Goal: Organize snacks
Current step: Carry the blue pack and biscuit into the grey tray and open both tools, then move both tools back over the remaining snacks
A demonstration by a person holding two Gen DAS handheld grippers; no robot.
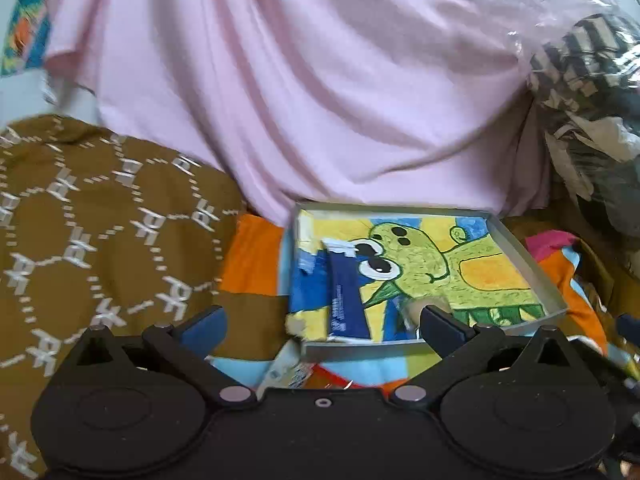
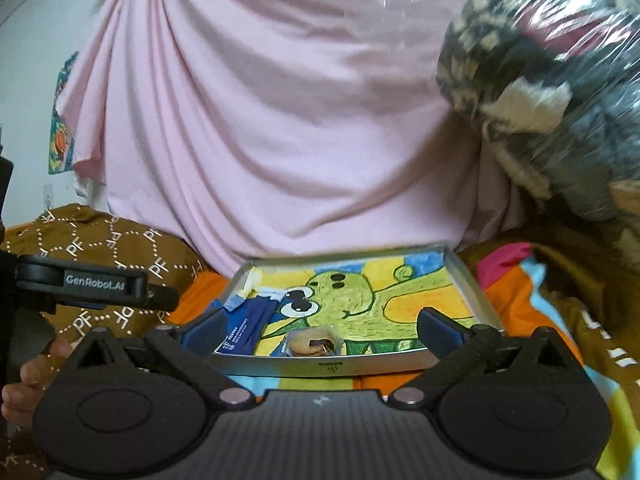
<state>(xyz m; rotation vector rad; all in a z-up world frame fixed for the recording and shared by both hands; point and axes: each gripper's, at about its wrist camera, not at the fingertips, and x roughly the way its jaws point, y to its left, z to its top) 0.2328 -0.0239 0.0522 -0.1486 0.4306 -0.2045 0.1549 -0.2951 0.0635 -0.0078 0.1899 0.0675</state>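
A shallow grey tray [image 1: 532, 272] lined with a green cartoon creature drawing lies on a colourful blanket. Blue snack packets [image 1: 346, 296] rest in its left part. The right wrist view shows the same tray [image 2: 320, 366], the blue packets [image 2: 240, 332] and a wrapped brown cookie [image 2: 310, 344] just inside the front rim. My left gripper [image 1: 324, 320] hovers before the tray's near edge, open and with nothing held. My right gripper [image 2: 322, 326] is also open and holds nothing, in front of the tray. More snack wrappers [image 1: 288, 368] lie on the blanket below the tray.
A pink cloth [image 2: 280, 120] hangs behind the tray. Brown patterned fabric [image 1: 100, 220] lies to the left. A clear plastic bag of dark items [image 2: 560, 100] bulges at the right. At the left edge of the right wrist view are the left gripper's body [image 2: 100, 284] and a hand [image 2: 36, 380].
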